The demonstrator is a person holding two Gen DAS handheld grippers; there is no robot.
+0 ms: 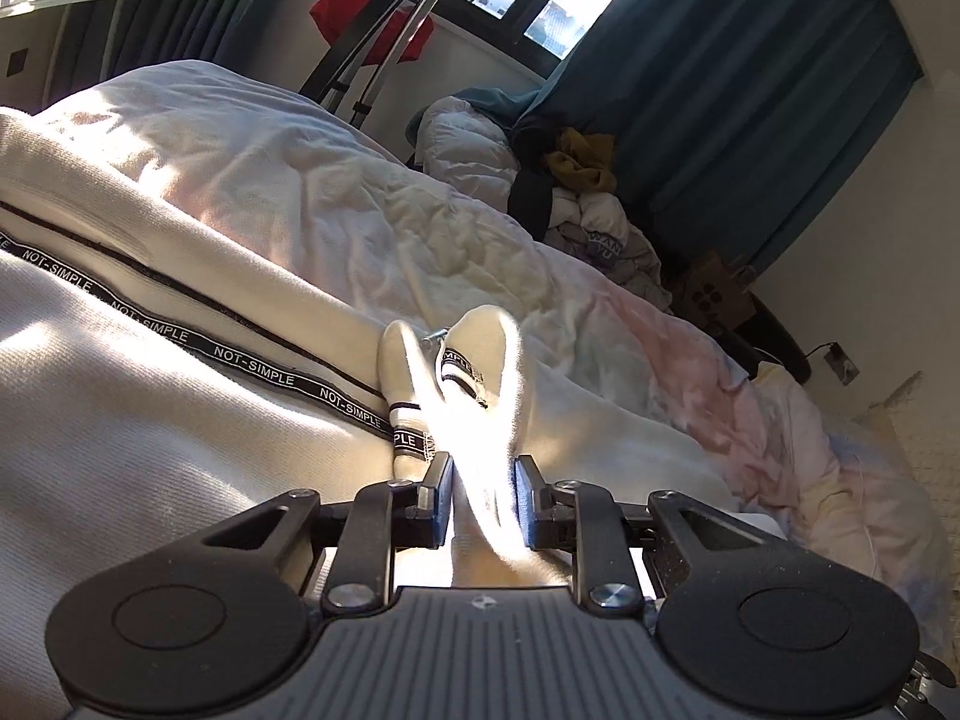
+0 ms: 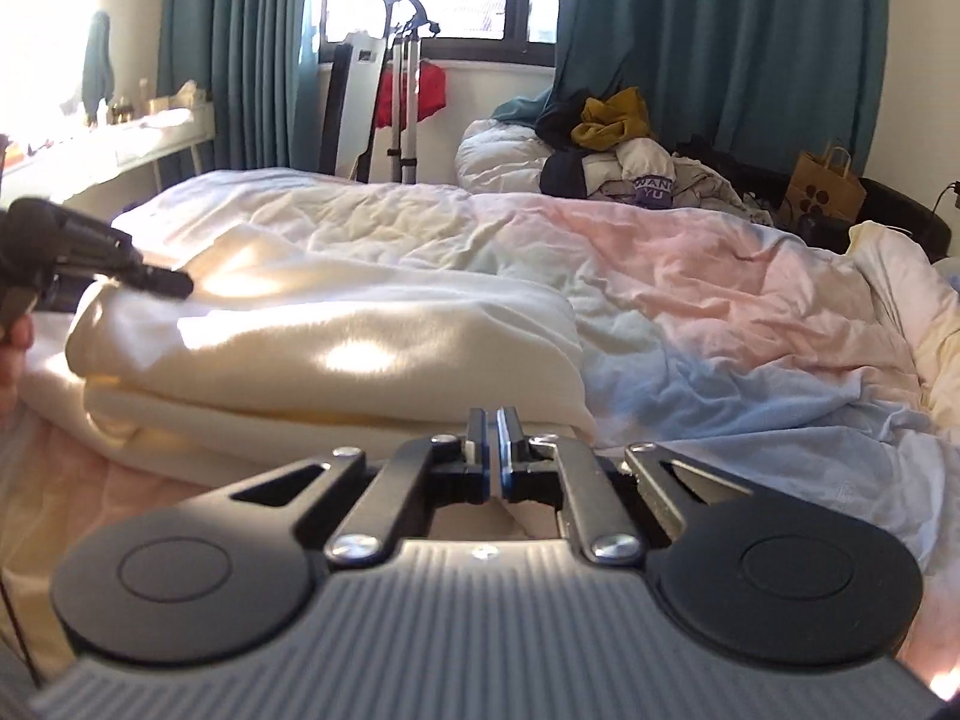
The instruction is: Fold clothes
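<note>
Your cream garment (image 2: 336,348) lay folded in a thick stack near the bed's (image 2: 690,324) left edge, its front fold close to the near edge, with one black band printed NOT-SIMPLE (image 1: 252,366) running along it. Right of the stack the rumpled pastel duvet stretched bare toward the far right corner, giving you wide room there; the far edge was crowded by one heap of clothes (image 2: 606,162) against the teal curtain (image 2: 720,42), with a brown paper bag (image 2: 825,186) beside it. Your left claw (image 1: 483,495) was tipped low over the stack from the left, its fingers partly open around a bunched cream fold of the garment that rose between them; I could not tell whether the pads were pinching it. In the right view that same claw (image 2: 162,282) rested its tip on the stack's top left corner, with a bit of your hand (image 2: 15,348) behind it. Your right claw (image 2: 495,450) hovered level at the stack's near right corner, fingers pressed together on nothing.
</note>
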